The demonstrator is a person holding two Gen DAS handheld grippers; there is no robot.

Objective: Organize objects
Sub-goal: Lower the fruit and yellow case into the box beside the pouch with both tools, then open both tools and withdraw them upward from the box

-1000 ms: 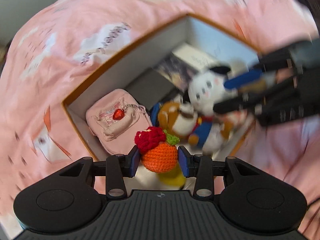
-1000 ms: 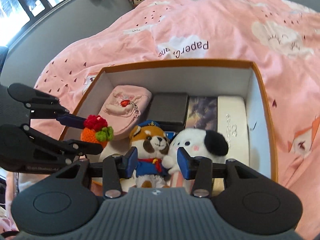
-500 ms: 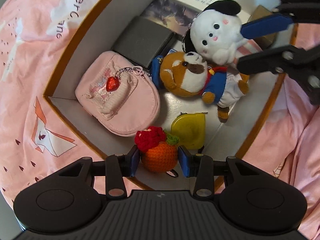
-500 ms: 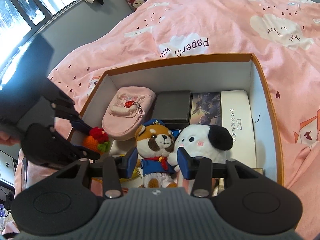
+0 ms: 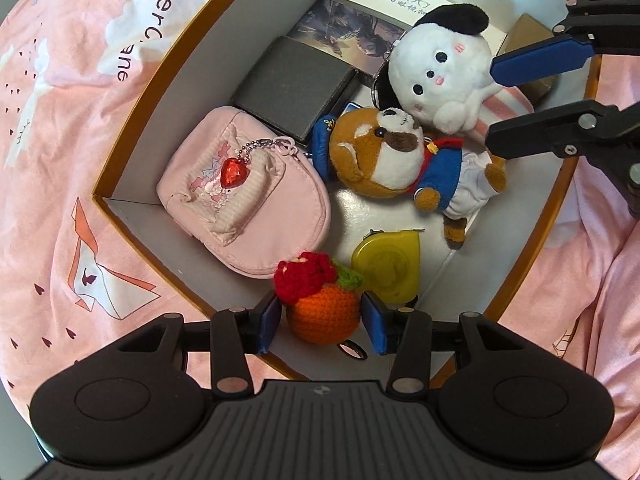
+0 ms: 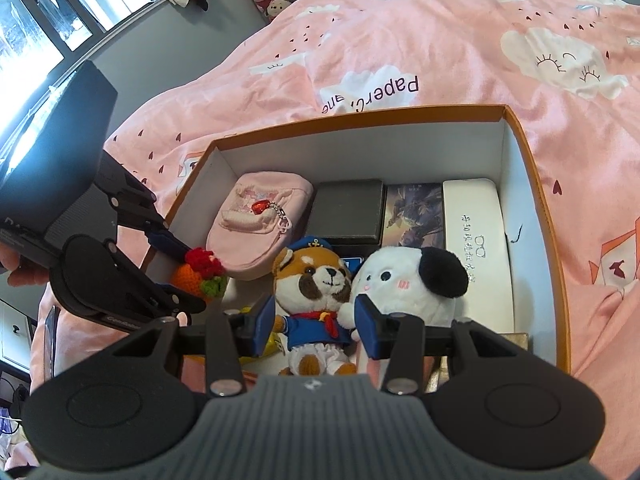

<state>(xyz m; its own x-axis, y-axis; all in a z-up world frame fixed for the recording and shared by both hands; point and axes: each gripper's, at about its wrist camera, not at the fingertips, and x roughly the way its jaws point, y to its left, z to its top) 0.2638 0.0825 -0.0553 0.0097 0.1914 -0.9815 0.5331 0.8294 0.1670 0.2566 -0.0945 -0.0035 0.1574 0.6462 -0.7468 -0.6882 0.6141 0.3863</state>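
Orange-rimmed cardboard box [image 5: 132, 148] already holds the pouch, cases and 2 plush toys. Left gripper [image 5: 322, 322] has just been opening; crocheted orange fruit with red flower [image 5: 320, 304] sits loose between its pads in the box's near corner. Right gripper [image 6: 316, 322] hovers spread, empty. Remaining: withdraw.

Bright daylight from window [image 6: 36, 36], sharp focus, strong fisheye bending at edges
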